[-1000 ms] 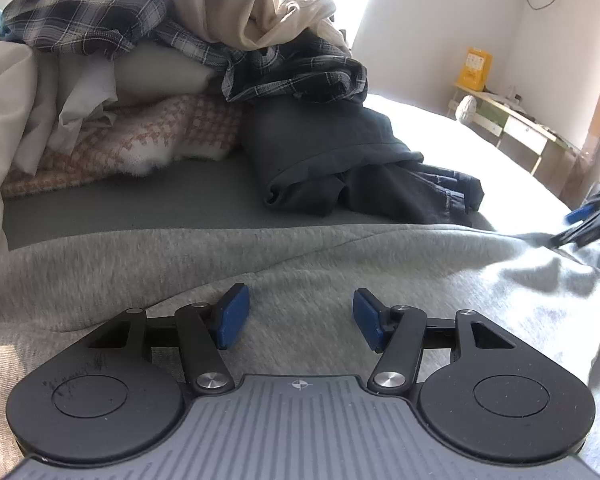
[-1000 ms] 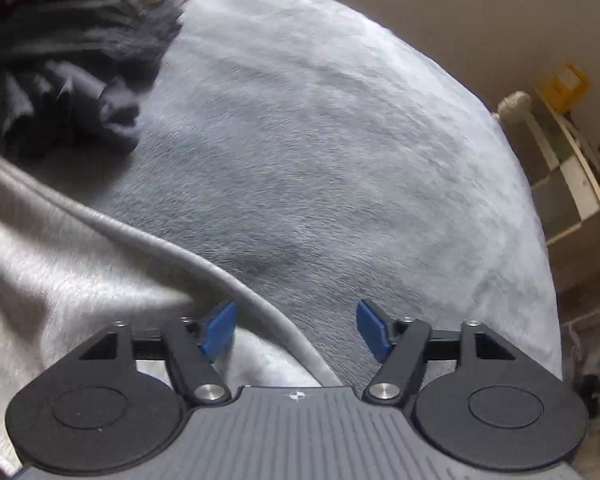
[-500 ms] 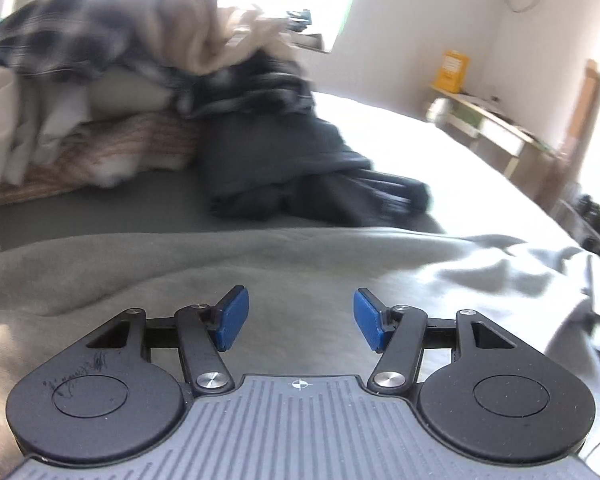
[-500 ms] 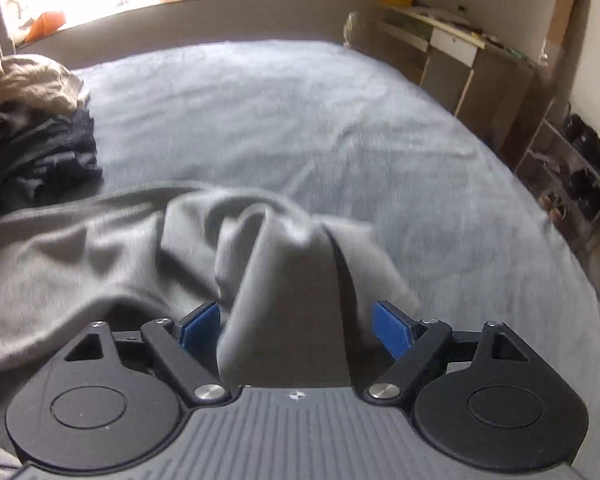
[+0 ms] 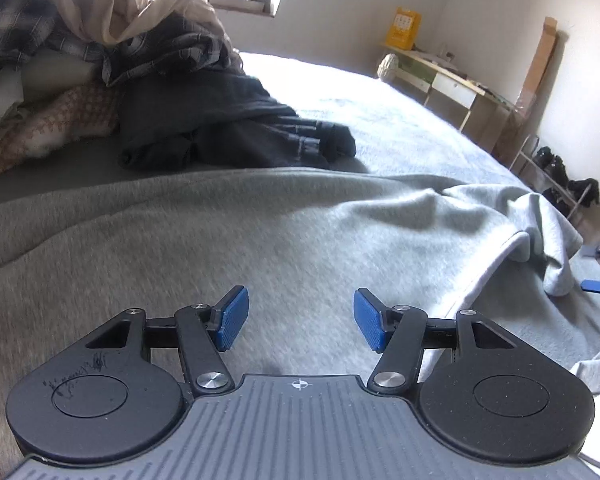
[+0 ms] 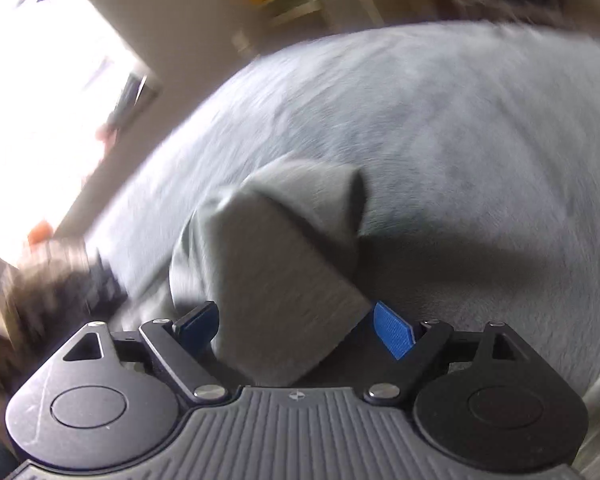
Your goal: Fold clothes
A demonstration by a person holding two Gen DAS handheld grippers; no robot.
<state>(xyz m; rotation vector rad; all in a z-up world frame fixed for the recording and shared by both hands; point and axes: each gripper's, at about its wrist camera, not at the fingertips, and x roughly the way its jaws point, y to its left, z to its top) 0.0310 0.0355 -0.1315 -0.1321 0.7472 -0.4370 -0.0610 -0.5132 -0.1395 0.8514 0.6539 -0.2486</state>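
A: The right gripper [image 6: 296,328] has swung across the bed [image 6: 460,128] since a second ago; its jaws have just been opening and stand wide, a fold of the grey garment [image 6: 276,264] bunched between them, so it looks like a let-go

B: And the left gripper [image 5: 300,318]?

A: Half-open, empty, hovering over the grey garment [image 5: 260,240] spread on the bed. The clothes pile [image 5: 140,60] crowds the far edge, the desk [image 5: 440,76] stands well apart
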